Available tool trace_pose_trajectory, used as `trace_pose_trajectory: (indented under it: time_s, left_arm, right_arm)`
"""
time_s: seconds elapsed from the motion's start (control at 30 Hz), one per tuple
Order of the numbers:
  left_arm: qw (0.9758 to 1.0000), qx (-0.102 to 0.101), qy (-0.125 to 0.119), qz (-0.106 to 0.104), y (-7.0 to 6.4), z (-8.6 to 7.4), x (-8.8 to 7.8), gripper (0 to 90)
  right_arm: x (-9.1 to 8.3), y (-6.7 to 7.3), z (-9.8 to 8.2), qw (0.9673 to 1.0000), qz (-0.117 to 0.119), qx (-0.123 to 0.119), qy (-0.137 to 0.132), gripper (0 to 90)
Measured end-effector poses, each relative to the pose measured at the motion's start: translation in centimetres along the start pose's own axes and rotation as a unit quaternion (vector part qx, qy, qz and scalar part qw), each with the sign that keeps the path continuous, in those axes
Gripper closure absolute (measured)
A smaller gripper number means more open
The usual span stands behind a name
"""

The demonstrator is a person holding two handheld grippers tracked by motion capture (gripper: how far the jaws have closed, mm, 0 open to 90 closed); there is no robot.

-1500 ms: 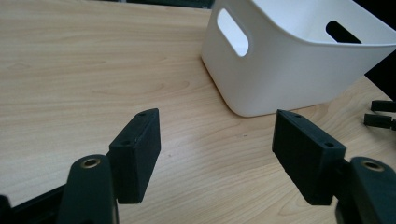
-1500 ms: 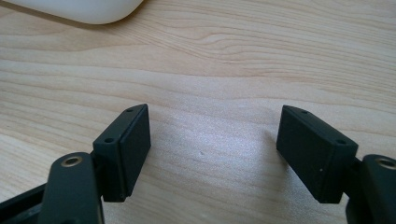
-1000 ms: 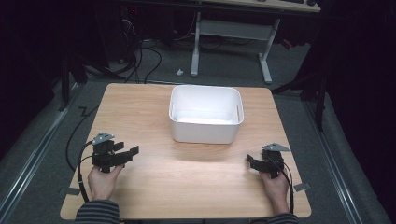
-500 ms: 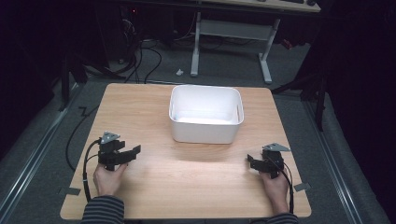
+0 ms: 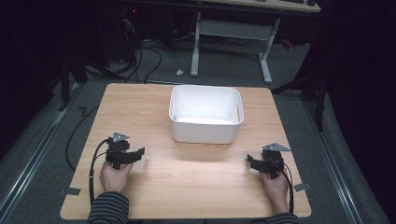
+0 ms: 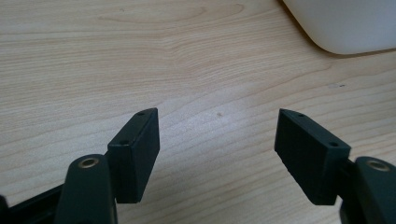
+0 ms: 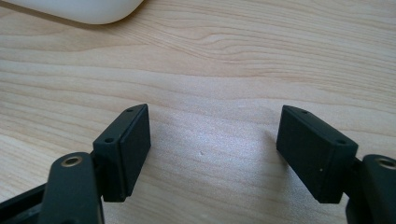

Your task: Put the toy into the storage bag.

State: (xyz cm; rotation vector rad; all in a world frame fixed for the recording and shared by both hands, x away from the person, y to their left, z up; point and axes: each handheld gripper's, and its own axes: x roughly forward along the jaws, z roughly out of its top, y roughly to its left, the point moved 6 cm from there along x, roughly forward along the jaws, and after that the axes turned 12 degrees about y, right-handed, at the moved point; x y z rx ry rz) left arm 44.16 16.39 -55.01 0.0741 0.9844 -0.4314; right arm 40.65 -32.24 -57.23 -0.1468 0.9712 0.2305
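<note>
1. On the wooden table (image 5: 140, 107), set toward the far edge and about midway between the side edges: a white rectangular tub (image 5: 205, 114), open at the top, upright, pale inside.
2. Near the table's near left corner: the left gripper (image 5: 135, 154), held by the left hand (image 5: 114, 175), jaws pointing inward along the near part of the top.
3. Near the near right corner: the right gripper (image 5: 252, 162), held by the right hand (image 5: 275, 186), jaws pointing inward toward the left one, well apart from it.
4. Between the two grippers: bare wood, with a bright patch of light on it just in front of the tub.
5. On top of each gripper: a grey three-cornered plate; trailing back along each hand: a black cable.
6. At the near edge: striped sleeves (image 5: 107, 207) over both forearms.
7. Beyond the table's far edge: dark floor, a tangle of cables (image 5: 140, 56), and the white legs of another desk (image 5: 233, 32).
8. Beside the near corners, on the floor: small grey tabs (image 5: 70, 190).
9. From the left gripper (image 6: 217, 135) view: jaws spread wide, nothing between them, plain wood grain under the gap, and a rounded corner of the tub (image 6: 345, 23) at upper right, apart from the jaws.
10. From the right gripper (image 7: 215, 135) view: jaws likewise spread wide and holding nothing, with a corner of the tub (image 7: 84, 9) at upper left.
11. Seen from above but not from the gripper views: the tub's inside, the hands, the floor clutter.
12. Seen from the gripper views but too small from above: the spread of the jaws, the screw holes in the black pads (image 6: 137, 149).
</note>
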Motion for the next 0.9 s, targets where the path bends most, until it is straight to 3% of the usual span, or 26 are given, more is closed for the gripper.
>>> trace_pose_trajectory:
  time_s: [0.17, 0.37, 0.4, 0.47, 0.9]
  left_arm:
    - [0.9997, 0.011, -0.001, 0.02, 0.0, 0.0, 0.5, 29.4]
    - [0.9982, 0.016, 0.025, 0.053, 0.1, -0.9, 2.1, 25.0]
    - [0.9979, 0.02, 0.009, 0.061, 0.1, -1.2, 2.2, 23.3]
    - [0.998, 0.018, -0.012, 0.059, 0.2, -1.7, 2.1, 23.8]
    - [0.9981, 0.021, -0.007, 0.058, 0.0, -1.8, 2.2, 18.6]
  right_arm:
    - [0.0, 0.0, 0.0, 1.0, 0.0, 0.0, 0.0, 26.4]
    - [0.0, 0.0, 0.0, 1.0, 0.0, 0.0, 0.0, 26.4]
    - [0.0, 0.0, 0.0, 1.0, -0.001, 0.001, 0.0, 26.4]
    - [0.0, 0.0, 0.0, 1.0, -0.001, 0.001, 0.0, 26.4]
    - [0.0, 0.0, 0.0, 1.0, -0.001, 0.001, 0.0, 26.4]
